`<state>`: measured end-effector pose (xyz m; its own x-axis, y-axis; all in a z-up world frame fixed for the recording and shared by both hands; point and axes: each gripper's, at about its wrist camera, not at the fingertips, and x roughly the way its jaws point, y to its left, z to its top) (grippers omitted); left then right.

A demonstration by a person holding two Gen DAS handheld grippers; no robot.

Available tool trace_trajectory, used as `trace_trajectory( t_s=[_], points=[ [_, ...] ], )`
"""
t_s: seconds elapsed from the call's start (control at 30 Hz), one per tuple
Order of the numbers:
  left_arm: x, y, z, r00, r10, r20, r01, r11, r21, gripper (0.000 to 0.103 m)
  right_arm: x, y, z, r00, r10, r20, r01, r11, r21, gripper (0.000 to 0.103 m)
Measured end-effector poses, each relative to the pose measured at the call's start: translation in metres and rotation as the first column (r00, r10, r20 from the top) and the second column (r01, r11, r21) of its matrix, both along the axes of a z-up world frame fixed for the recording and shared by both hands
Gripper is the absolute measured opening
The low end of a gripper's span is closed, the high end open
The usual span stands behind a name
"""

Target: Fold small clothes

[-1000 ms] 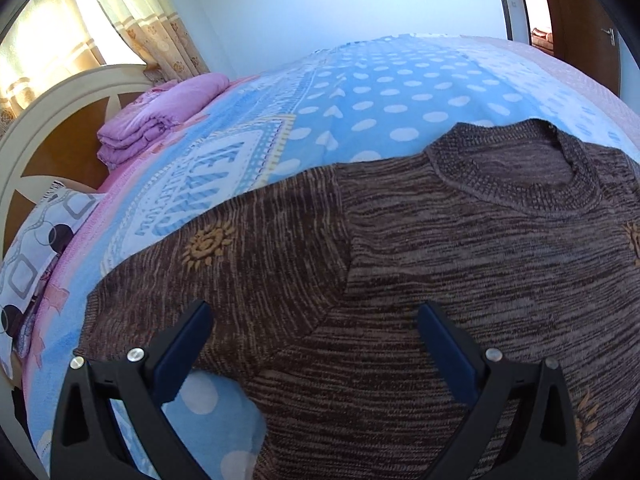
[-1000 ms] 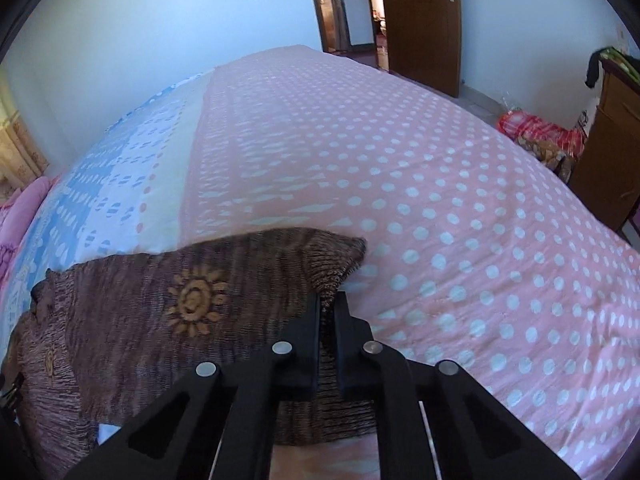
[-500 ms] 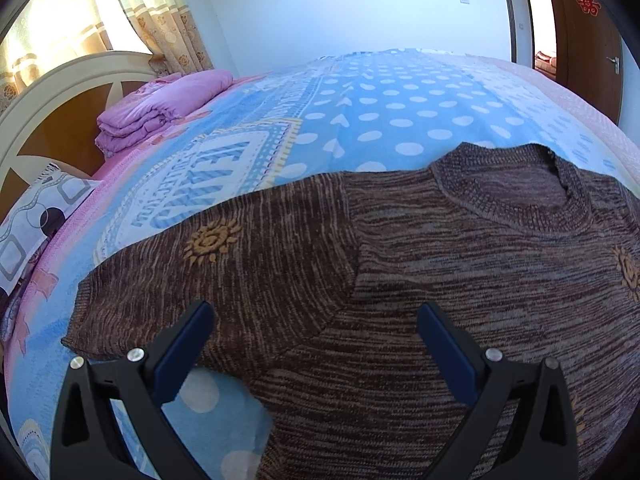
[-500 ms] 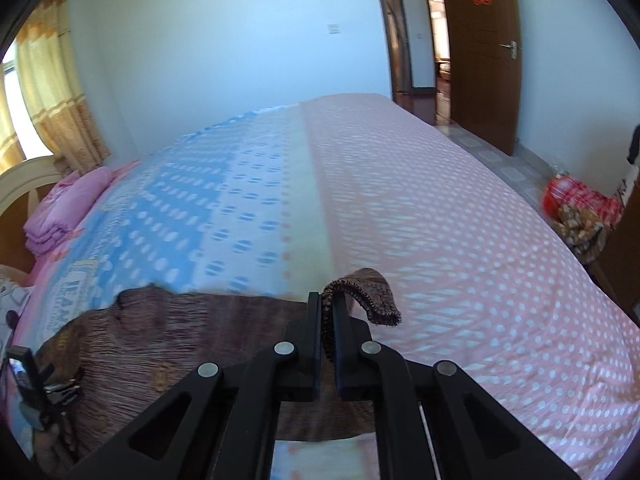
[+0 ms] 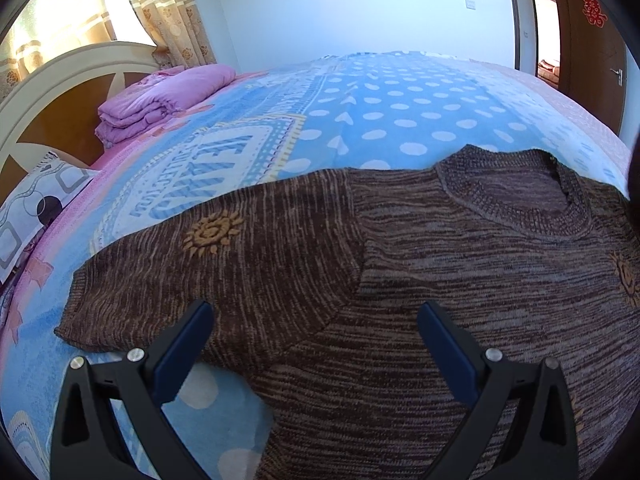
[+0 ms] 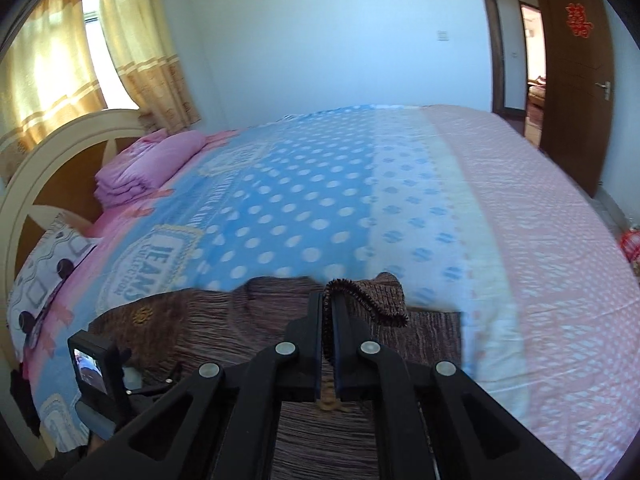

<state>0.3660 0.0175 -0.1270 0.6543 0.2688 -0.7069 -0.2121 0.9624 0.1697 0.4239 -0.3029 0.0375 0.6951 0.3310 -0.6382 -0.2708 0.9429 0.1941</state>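
A small brown knitted sweater (image 5: 440, 280) with orange sun motifs lies flat on the bed, neck hole away from me. Its left sleeve (image 5: 224, 276) stretches out to the left. My left gripper (image 5: 316, 316) is open and empty, hovering over the sleeve's armpit seam. My right gripper (image 6: 328, 308) is shut on the ribbed cuff of the right sleeve (image 6: 376, 300) and holds it lifted above the sweater body (image 6: 248, 328). The left gripper's camera unit (image 6: 94, 368) shows in the right wrist view at lower left.
The bed has a blue dotted and pink bedspread (image 5: 400, 112). A folded pink quilt (image 5: 160, 100) and a patterned pillow (image 5: 36, 200) lie by the headboard (image 5: 60, 92). A brown door (image 6: 576, 72) stands at the right.
My right gripper has lifted the sleeve cuff and carried it leftward over the sweater body. My left gripper has pulled back slightly and stayed open.
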Motion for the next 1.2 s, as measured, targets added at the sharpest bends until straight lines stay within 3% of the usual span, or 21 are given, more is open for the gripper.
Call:
trace_trajectory(
  t_s=[0.17, 0.2, 0.23, 0.3, 0.4, 0.53, 0.7, 0.83, 1.03, 1.13, 1.2],
  points=[
    [0.0, -0.002, -0.003, 1.0, -0.009, -0.014, 0.009, 1.0, 0.002, 0.103, 0.023, 0.055, -0.068, 0.993, 0.063, -0.096, -0.056, 0.996, 0.069, 0.004],
    [0.001, -0.003, -0.004, 1.0, -0.019, -0.022, 0.019, 1.0, -0.003, 0.103, 0.025, 0.066, -0.085, 0.987, 0.091, -0.133, -0.081, 0.994, 0.075, 0.012],
    [0.003, -0.001, -0.006, 0.999, -0.025, -0.036, 0.025, 1.0, -0.015, 0.103, 0.024, 0.073, -0.098, 0.98, 0.109, -0.164, -0.097, 0.992, 0.077, 0.038],
    [0.004, 0.003, -0.008, 0.999, -0.019, -0.047, 0.017, 0.999, -0.037, 0.103, 0.012, 0.084, -0.12, 0.962, 0.172, -0.212, -0.152, 0.982, 0.11, 0.065],
    [0.002, 0.007, -0.006, 0.999, -0.014, -0.043, 0.012, 0.998, -0.059, 0.103, -0.017, 0.073, -0.123, 0.959, 0.207, -0.193, -0.196, 0.978, 0.079, 0.065],
    [-0.006, 0.0, 0.007, 0.998, -0.06, -0.034, 0.058, 0.997, -0.048, 0.1, -0.05, 0.01, -0.111, 0.977, 0.16, -0.143, -0.154, 0.986, 0.058, 0.065],
    [-0.01, -0.029, 0.045, 0.983, -0.183, -0.016, 0.182, 0.982, -0.049, 0.099, -0.076, -0.079, -0.104, 0.999, -0.033, -0.041, 0.032, 0.999, -0.03, 0.067],
    [0.004, -0.068, 0.061, 0.965, -0.263, -0.02, 0.261, 0.964, -0.053, 0.099, -0.083, -0.122, -0.119, 0.99, -0.138, -0.041, 0.138, 0.99, -0.017, 0.067],
    [0.026, -0.118, 0.027, 0.968, -0.238, -0.082, 0.245, 0.965, 0.089, 0.098, -0.09, -0.144, -0.15, 0.987, -0.148, -0.066, 0.151, 0.988, 0.032, 0.067],
    [0.032, -0.129, -0.002, 0.967, -0.212, -0.14, 0.233, 0.96, 0.157, 0.1, -0.092, -0.147, -0.143, 0.987, -0.153, -0.039, 0.154, 0.987, 0.044, 0.067],
    [0.029, -0.128, -0.005, 0.977, -0.193, -0.085, 0.205, 0.963, 0.172, 0.103, -0.089, -0.136, -0.134, 0.991, -0.136, -0.001, 0.136, 0.99, -0.028, 0.067]
  ],
)
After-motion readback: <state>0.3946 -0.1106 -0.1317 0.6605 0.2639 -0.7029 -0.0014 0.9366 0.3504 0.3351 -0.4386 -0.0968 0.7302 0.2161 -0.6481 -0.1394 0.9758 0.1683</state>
